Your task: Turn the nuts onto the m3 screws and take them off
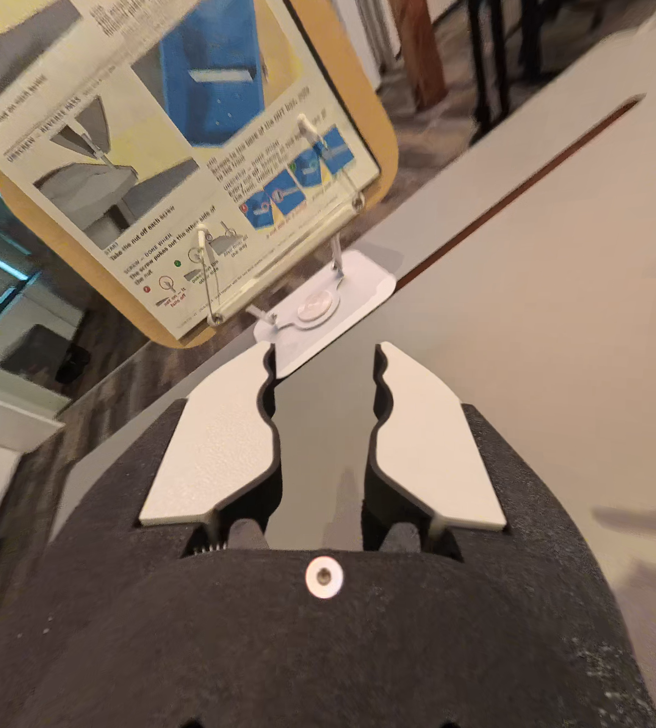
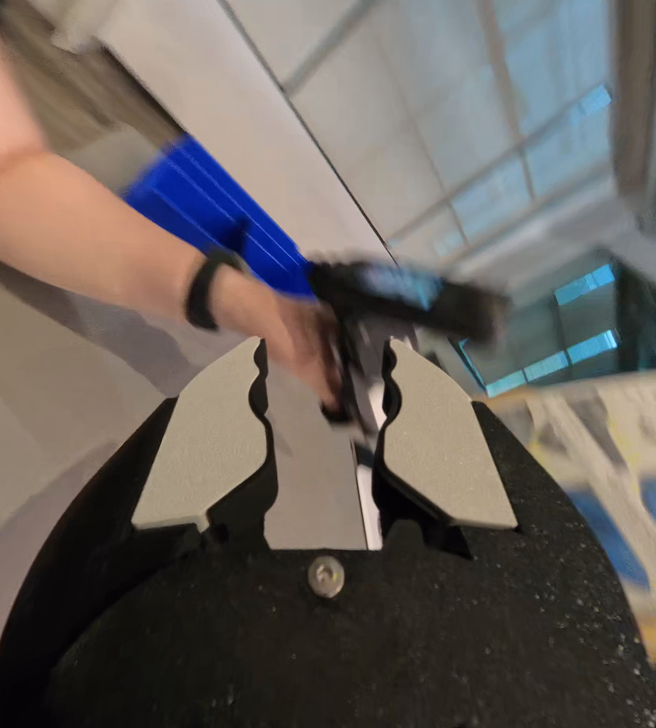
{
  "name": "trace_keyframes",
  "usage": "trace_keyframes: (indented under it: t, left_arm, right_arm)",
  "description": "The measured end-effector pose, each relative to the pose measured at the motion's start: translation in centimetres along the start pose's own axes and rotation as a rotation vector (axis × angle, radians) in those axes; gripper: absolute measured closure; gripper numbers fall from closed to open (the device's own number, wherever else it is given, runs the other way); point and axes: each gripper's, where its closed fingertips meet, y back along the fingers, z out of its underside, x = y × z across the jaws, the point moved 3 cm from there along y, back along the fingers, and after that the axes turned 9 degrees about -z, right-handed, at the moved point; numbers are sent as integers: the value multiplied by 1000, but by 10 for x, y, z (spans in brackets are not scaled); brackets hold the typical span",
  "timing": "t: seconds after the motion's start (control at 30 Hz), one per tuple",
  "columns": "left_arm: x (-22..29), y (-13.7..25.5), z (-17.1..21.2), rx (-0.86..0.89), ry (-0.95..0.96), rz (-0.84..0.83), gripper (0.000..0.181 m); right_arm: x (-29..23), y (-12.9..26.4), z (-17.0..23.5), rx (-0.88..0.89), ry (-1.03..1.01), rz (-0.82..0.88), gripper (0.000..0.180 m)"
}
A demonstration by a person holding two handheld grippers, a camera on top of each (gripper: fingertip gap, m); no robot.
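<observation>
My left tool [image 1: 323, 356]: spread, empty — facing the instruction board [image 1: 184, 157] at the surface's [image 1: 535, 354] edge.
My right tool [image 2: 324, 354]: spread, empty.
Blue block [image 2: 216, 212]: on the surface — behind my left hand [image 2: 298, 335]; screws, nuts indiscernible.

Even, soft indoor light fills both views. In the left wrist view the sheet [image 1: 168, 157] at 11 o'clock is smeared and the table [image 1: 535, 315] carries faint shadows. The right wrist view is heavily motion-blurred: arm [image 2: 82, 236], blue block [image 2: 208, 212], bright windows [image 2: 535, 157] at 1 o'clock. Edges bend.
</observation>
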Motion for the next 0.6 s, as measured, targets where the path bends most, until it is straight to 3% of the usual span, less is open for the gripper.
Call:
trace_keyframes:
  t: [0.17, 0.2, 0.3, 0.37, 0.6]
  left_arm:
    - [-29, 54, -52, 314, 314, 221, 115]
    - [-32, 69, -64, 388, 370, 278, 110]
    - [-34, 126, -99, 635, 486, 420, 95]
    - [-25, 163, -117, 789, 453, 439, 86]
    - [81, 245, -168, 1056, 71, 437, 72]
  right_arm:
    - [48, 49, 129, -433, -372, 383, 114]
    - [53, 58, 146, -523, -432, 449, 105]
    - [59, 71, 177, -720, -554, 544, 106]
    - [60, 70, 192, -844, -611, 566, 105]
    - [67, 12, 187, -894, -575, 494, 102]
